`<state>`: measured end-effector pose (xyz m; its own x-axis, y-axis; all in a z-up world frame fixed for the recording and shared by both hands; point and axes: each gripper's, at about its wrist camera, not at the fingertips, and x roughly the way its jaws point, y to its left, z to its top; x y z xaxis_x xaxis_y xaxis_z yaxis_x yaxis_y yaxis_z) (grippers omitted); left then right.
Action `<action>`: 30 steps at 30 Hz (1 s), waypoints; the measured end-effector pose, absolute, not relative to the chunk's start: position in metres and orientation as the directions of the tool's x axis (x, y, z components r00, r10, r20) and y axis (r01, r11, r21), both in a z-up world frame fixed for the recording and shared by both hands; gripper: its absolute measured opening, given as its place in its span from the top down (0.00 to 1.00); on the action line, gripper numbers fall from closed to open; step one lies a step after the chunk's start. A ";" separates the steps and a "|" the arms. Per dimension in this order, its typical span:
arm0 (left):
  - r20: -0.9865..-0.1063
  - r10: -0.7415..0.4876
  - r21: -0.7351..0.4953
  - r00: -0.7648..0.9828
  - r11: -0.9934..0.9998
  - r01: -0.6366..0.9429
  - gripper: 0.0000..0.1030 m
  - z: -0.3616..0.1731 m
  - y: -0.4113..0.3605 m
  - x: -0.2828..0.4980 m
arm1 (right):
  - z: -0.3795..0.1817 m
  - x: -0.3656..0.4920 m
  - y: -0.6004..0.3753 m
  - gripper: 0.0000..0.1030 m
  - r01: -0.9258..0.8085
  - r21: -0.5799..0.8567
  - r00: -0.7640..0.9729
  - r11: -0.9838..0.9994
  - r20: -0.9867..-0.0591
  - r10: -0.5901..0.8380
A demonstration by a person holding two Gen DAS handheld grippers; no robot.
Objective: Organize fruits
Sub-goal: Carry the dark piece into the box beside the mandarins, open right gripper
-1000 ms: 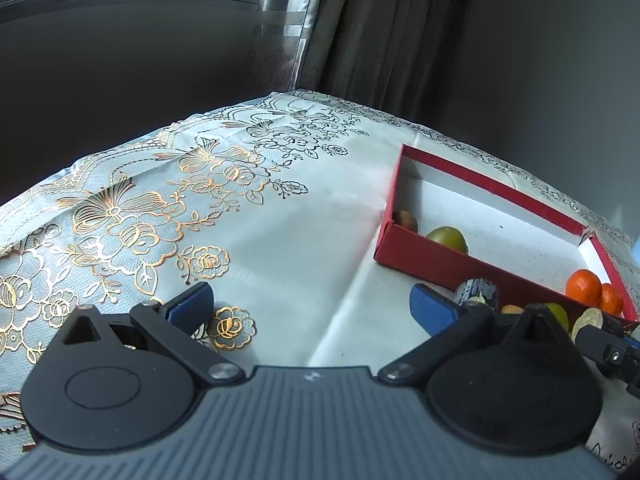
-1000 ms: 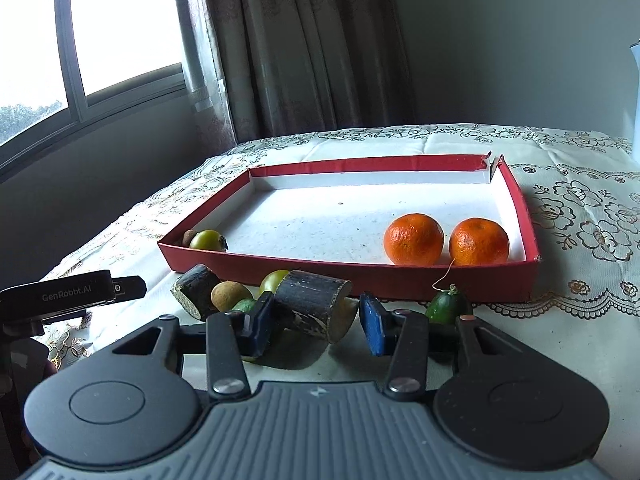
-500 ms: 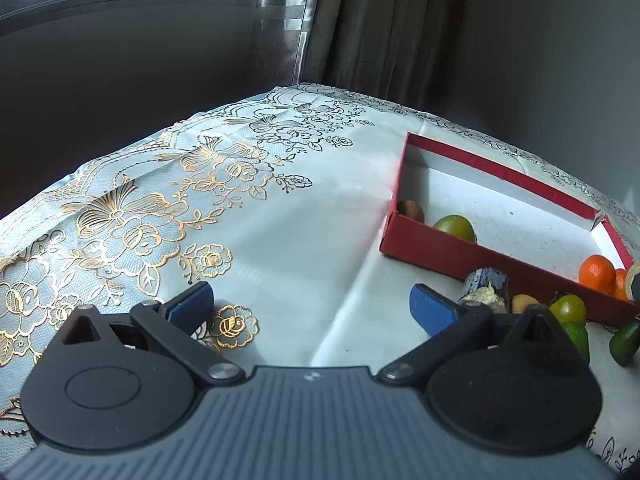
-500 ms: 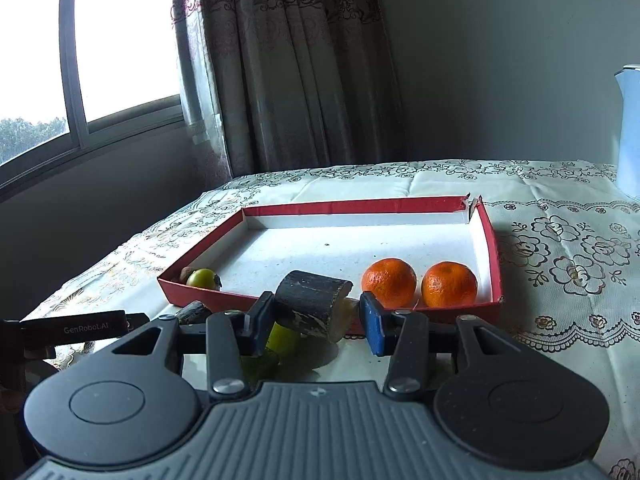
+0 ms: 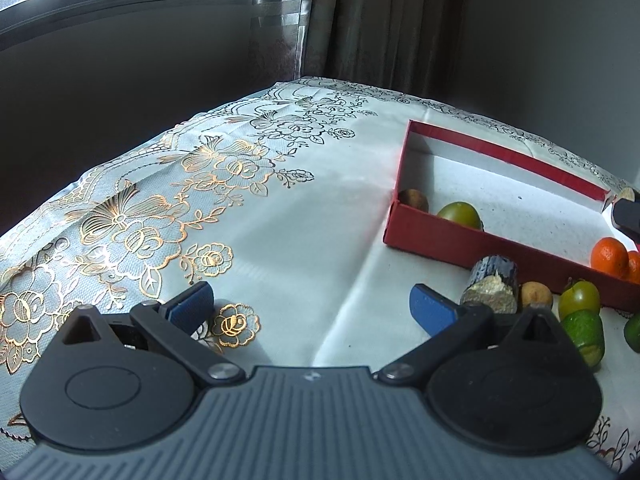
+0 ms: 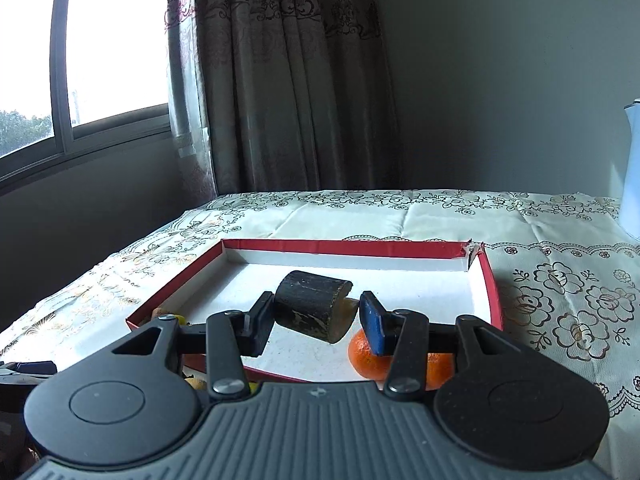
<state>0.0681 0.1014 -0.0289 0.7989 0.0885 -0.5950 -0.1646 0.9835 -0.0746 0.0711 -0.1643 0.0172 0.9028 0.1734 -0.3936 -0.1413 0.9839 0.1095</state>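
The right gripper [image 6: 316, 314] pinches a dark, bark-skinned cut piece [image 6: 314, 306] crosswise between its blue pads, its pale cut end turned toward the right-hand pad, and holds it in the air above the white floor of the red tray [image 6: 490, 280]. Just below the right pad, two oranges [image 6: 366, 354] sit inside the tray by its near wall. The left gripper [image 5: 310, 306] hangs over the flowered tablecloth [image 5: 160, 216] with its jaws spread wide and nothing between them. In the left wrist view, a brown fruit [image 5: 414, 200] and a green fruit [image 5: 459, 215] lie in the tray's near-left corner. Outside the tray, against its near wall, rest a second dark cut piece [image 5: 494, 282], a small brown fruit [image 5: 536, 294], a yellow-green fruit [image 5: 580, 298] and a green cut piece [image 5: 584, 330].
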 end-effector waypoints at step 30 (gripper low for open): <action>-0.601 0.095 -0.056 0.794 0.985 -0.161 0.00 -0.030 0.101 0.069 | -0.005 0.091 -0.154 0.51 -0.169 0.079 0.867 0.982 -0.461 0.186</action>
